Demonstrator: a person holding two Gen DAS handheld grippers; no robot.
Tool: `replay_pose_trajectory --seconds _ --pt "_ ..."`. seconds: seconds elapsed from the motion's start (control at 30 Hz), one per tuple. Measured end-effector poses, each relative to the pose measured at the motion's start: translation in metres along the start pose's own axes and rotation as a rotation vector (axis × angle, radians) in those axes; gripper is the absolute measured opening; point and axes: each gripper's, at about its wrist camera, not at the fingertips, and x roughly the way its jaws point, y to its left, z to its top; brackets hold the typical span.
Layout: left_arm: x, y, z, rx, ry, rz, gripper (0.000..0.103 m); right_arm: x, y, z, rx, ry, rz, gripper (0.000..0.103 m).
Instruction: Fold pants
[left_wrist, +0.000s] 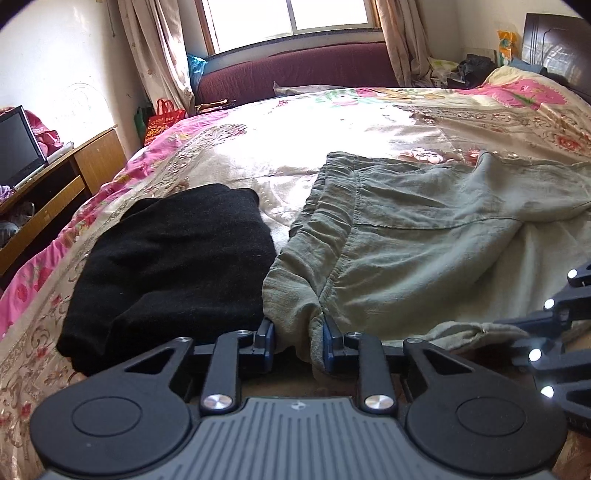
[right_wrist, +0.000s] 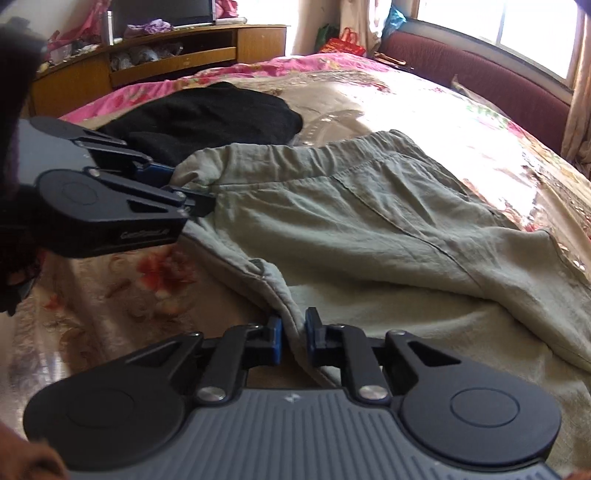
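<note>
Grey-green pants (left_wrist: 424, 236) lie spread on the floral bedspread (left_wrist: 258, 147), waistband toward the left. My left gripper (left_wrist: 298, 341) is shut on the near corner of the waistband. It also shows in the right wrist view (right_wrist: 192, 192), clamped on the waistband end. My right gripper (right_wrist: 293, 336) is shut on the near edge of the pants (right_wrist: 369, 221), further along the leg side. Its body shows at the right edge of the left wrist view (left_wrist: 554, 332).
A folded black garment (left_wrist: 170, 266) lies on the bed just left of the pants, also in the right wrist view (right_wrist: 207, 110). A wooden TV stand (left_wrist: 48, 192) stands beyond the bed's left side. A maroon sofa (left_wrist: 295, 70) sits under the window.
</note>
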Motion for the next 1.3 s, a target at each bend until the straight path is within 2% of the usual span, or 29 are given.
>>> replay_pose_trajectory --seconds 0.07,0.13,0.2,0.27,0.33,0.4,0.47,0.53,0.63,0.7,0.77,0.83,0.9,1.03,1.07,1.1,1.17,1.23,1.3 --pt "-0.009 0.008 -0.007 -0.002 0.010 0.021 0.040 -0.003 0.014 -0.005 -0.026 0.003 0.047 0.014" --pt "-0.011 0.009 -0.014 0.022 0.026 0.060 0.045 0.000 0.025 -0.010 -0.047 0.007 0.063 0.023" --pt "-0.010 0.010 -0.018 0.024 0.055 0.076 0.047 -0.002 0.029 -0.012 -0.041 0.004 0.070 0.037" --pt "-0.014 0.008 -0.017 0.017 0.054 0.092 0.047 -0.017 0.024 -0.014 -0.010 -0.027 0.078 0.039" --pt "-0.021 0.004 -0.014 0.022 0.033 0.112 0.047 -0.039 0.009 -0.019 0.050 -0.068 0.068 0.044" --pt "-0.031 -0.002 -0.008 0.035 0.003 0.132 0.047 -0.064 -0.011 -0.031 0.129 -0.106 0.040 0.055" --pt "-0.041 -0.012 -0.004 0.057 -0.025 0.129 0.047 -0.087 -0.047 -0.049 0.245 -0.128 -0.030 0.058" --pt "-0.049 -0.028 0.002 0.073 -0.044 0.092 0.048 -0.107 -0.089 -0.075 0.374 -0.122 -0.139 0.058" --pt "-0.053 -0.069 0.010 0.123 -0.055 -0.036 0.052 -0.134 -0.155 -0.123 0.547 -0.098 -0.372 0.058" --pt "-0.048 -0.104 0.013 0.177 -0.049 -0.119 0.053 -0.157 -0.206 -0.166 0.723 -0.082 -0.529 0.060" --pt "-0.041 -0.149 0.015 0.246 -0.036 -0.203 0.053 -0.181 -0.250 -0.207 0.919 -0.109 -0.616 0.061" --pt "-0.038 -0.187 0.018 0.294 -0.041 -0.275 0.053 -0.196 -0.284 -0.238 1.071 -0.148 -0.653 0.062" --pt "-0.036 -0.220 0.023 0.333 -0.048 -0.333 0.054 -0.202 -0.312 -0.259 1.180 -0.204 -0.633 0.062" --pt "-0.037 -0.264 0.031 0.405 -0.070 -0.373 0.055 -0.199 -0.348 -0.285 1.350 -0.337 -0.582 0.062" --pt "-0.038 -0.271 0.033 0.424 -0.070 -0.376 0.055 -0.197 -0.355 -0.289 1.377 -0.356 -0.571 0.057" --pt "-0.036 -0.276 0.034 0.437 -0.066 -0.377 0.055 -0.194 -0.362 -0.292 1.402 -0.368 -0.557 0.034" --pt "-0.033 -0.282 0.035 0.459 -0.055 -0.375 0.055 -0.193 -0.367 -0.296 1.467 -0.383 -0.500 0.003" --pt "-0.029 -0.283 0.034 0.469 -0.047 -0.373 0.055 -0.204 -0.363 -0.298 1.467 -0.425 -0.492 0.003" --pt "-0.026 -0.284 0.034 0.467 -0.043 -0.379 0.056 -0.220 -0.348 -0.300 1.426 -0.441 -0.531 0.003"
